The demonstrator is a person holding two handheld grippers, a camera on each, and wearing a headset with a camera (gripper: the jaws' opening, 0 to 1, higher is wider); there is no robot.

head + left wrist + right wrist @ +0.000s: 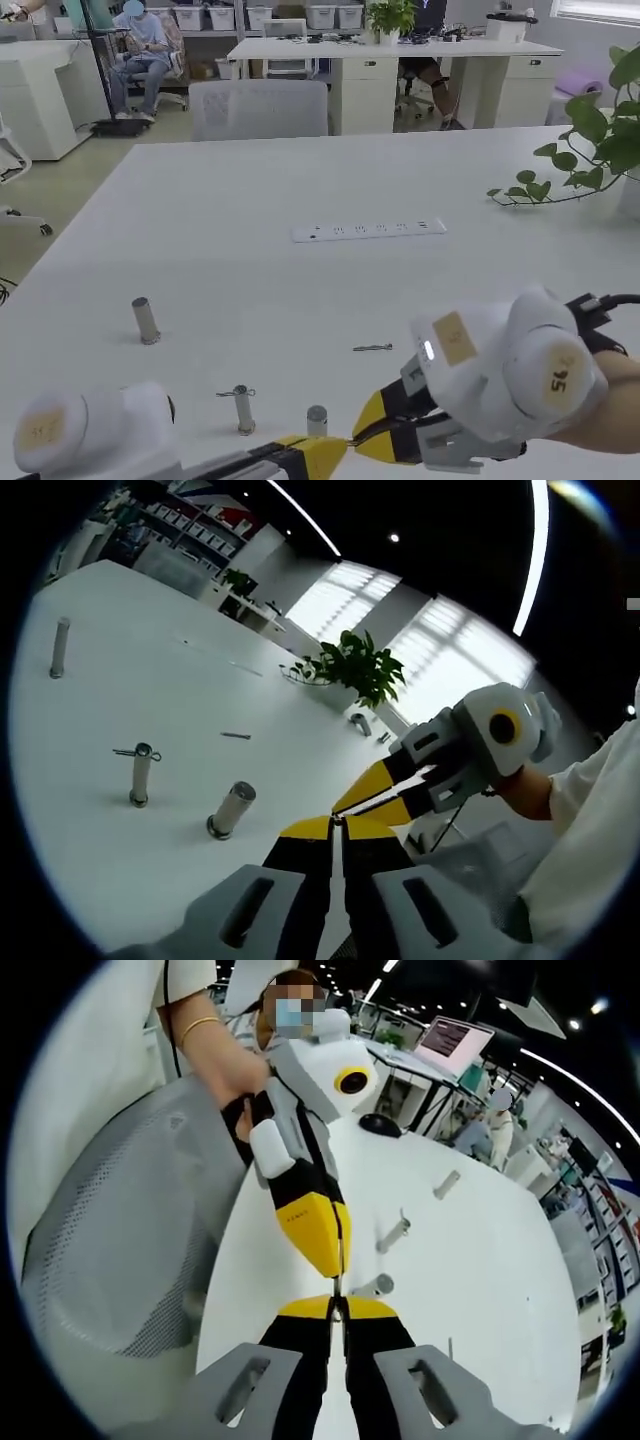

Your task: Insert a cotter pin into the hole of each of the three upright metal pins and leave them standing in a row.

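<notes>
Three upright metal pins stand on the white table (300,290). The far-left pin (146,320) (60,647) is bare. The middle pin (243,408) (140,773) (394,1233) has a cotter pin through its top. The nearest pin (317,420) (231,810) (374,1286) is bare and stands just left of the meeting jaw tips. My left gripper (325,448) (337,825) and right gripper (356,436) (338,1308) touch tip to tip, both shut on a thin cotter pin (338,1288) that is mostly hidden. A loose cotter pin (372,348) (236,736) lies further back.
A white power strip (368,230) lies mid-table. A leafy plant (590,150) hangs over the right edge. A grey chair (258,108) stands behind the table, with desks and a seated person beyond. The table's near edge is close under the grippers.
</notes>
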